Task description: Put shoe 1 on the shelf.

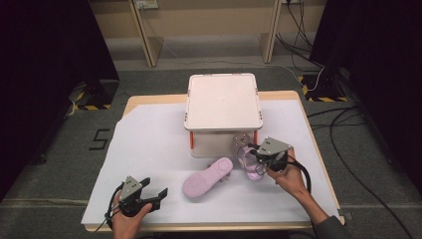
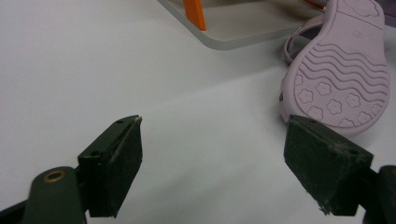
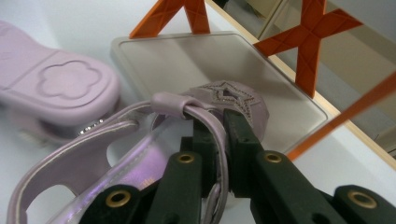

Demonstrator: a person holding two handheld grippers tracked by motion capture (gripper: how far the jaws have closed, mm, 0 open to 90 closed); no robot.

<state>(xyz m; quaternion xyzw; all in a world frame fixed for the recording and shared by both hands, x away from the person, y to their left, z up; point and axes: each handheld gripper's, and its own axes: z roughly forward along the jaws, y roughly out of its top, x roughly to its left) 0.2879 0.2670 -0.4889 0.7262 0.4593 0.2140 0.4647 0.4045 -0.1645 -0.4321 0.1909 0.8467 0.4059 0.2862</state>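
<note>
Lilac sandal (image 3: 93, 154) strap pinched in right claw (image 3: 219, 116); left claw (image 2: 212, 154) wide open, empty, well apart.

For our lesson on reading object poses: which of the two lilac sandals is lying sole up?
The sandal lying free in the middle of the table shows its patterned sole. The other sandal, beside the rack, is strap up, clamped in the right tool.
</note>
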